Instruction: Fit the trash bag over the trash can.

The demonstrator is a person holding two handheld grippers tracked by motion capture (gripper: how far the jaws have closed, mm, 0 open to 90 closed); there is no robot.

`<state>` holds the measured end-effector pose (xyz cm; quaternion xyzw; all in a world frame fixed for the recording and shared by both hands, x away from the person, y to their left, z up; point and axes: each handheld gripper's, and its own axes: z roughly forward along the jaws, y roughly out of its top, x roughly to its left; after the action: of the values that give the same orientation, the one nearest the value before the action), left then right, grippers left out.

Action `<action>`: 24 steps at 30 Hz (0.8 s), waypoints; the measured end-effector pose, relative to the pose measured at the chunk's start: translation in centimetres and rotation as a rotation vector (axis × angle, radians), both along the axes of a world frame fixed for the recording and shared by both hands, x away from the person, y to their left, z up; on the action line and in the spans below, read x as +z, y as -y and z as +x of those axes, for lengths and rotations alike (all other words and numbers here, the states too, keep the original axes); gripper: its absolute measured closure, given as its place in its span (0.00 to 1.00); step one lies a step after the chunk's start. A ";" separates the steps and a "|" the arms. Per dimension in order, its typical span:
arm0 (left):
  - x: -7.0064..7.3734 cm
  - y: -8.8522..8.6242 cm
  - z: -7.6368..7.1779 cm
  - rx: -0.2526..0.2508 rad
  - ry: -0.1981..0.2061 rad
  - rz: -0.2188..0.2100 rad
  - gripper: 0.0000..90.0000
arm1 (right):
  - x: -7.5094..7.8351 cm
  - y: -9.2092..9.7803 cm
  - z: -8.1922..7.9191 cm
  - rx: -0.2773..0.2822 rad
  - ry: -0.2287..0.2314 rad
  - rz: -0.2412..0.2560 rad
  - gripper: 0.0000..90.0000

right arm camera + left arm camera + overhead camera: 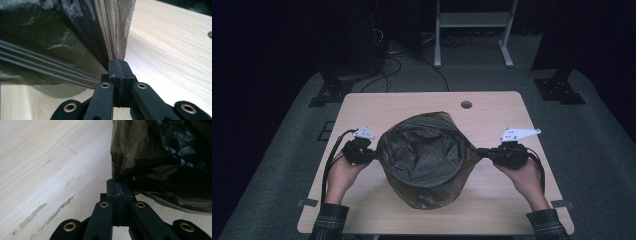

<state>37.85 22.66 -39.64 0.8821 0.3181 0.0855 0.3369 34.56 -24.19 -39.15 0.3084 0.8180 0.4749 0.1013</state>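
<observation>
A dark, thin plastic bag (pixel 427 160) stands open-mouthed in the middle of the wooden table (pixel 412 102), its mouth stretched wide. My left gripper (pixel 373 155) is shut on the bag's left rim, and the film (pixel 160 157) bunches right at the closed jaw tips (pixel 119 185). On the opposite side my right gripper (pixel 479 152) is shut on the right rim. There the plastic (pixel 50 45) pulls taut in folds from the pinched tips (pixel 119 65). The inside of the bag looks dark and crumpled.
A round cable hole (pixel 466 105) sits near the table's far edge. Beyond the table, a white frame stand (pixel 472 30) and cables lie on the grey floor. Bare wood shows all around the bag.
</observation>
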 end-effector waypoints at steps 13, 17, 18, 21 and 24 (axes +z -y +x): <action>1.0 1.0 -1.0 -0.070 0.039 -0.086 0.99 | -3.6 0.8 -0.4 -0.007 -0.098 -0.059 1.00; 0.5 1.1 -0.7 -0.060 0.008 -0.020 1.00 | -3.4 0.8 -0.8 0.007 -0.089 -0.052 0.95; -0.1 1.0 -0.6 -0.052 -0.006 -0.015 1.00 | -2.9 0.9 -0.9 0.008 -0.085 -0.037 0.90; -0.4 1.0 -0.5 -0.043 -0.005 -0.005 1.00 | -2.2 0.9 -1.0 0.012 -0.067 -0.033 0.87; -0.2 1.0 -0.6 -0.062 0.001 -0.046 0.98 | -1.5 1.1 -1.1 0.006 -0.051 -0.014 0.76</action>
<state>37.20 21.68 -39.81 0.8834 0.2925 0.0684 0.3597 33.43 -25.29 -40.68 0.3171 0.8245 0.4616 0.0812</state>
